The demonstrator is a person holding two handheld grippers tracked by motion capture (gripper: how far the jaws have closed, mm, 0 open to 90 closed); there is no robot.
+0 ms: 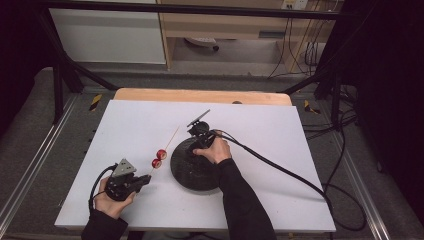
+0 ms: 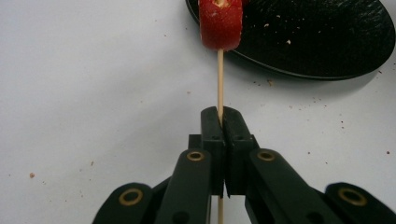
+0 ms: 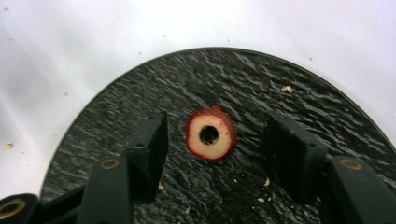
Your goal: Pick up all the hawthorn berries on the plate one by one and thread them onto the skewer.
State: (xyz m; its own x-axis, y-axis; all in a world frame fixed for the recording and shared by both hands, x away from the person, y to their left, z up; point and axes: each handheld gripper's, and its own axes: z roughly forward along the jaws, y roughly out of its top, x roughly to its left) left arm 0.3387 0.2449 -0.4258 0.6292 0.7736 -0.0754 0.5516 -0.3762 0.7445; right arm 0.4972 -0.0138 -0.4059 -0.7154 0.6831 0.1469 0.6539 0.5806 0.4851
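The cored red fruit slice [image 3: 211, 134] lies flat on the black plate [image 3: 140, 93], between the spread jaws of your right gripper [image 3: 217, 149], whose pads stand clear of it on either side. Off the plate's left edge, your left gripper [image 2: 219, 122] is pressed together on the wooden skewer [image 2: 219, 79], which carries two more red pieces [image 1: 159, 157] above the white table [image 1: 125, 125].
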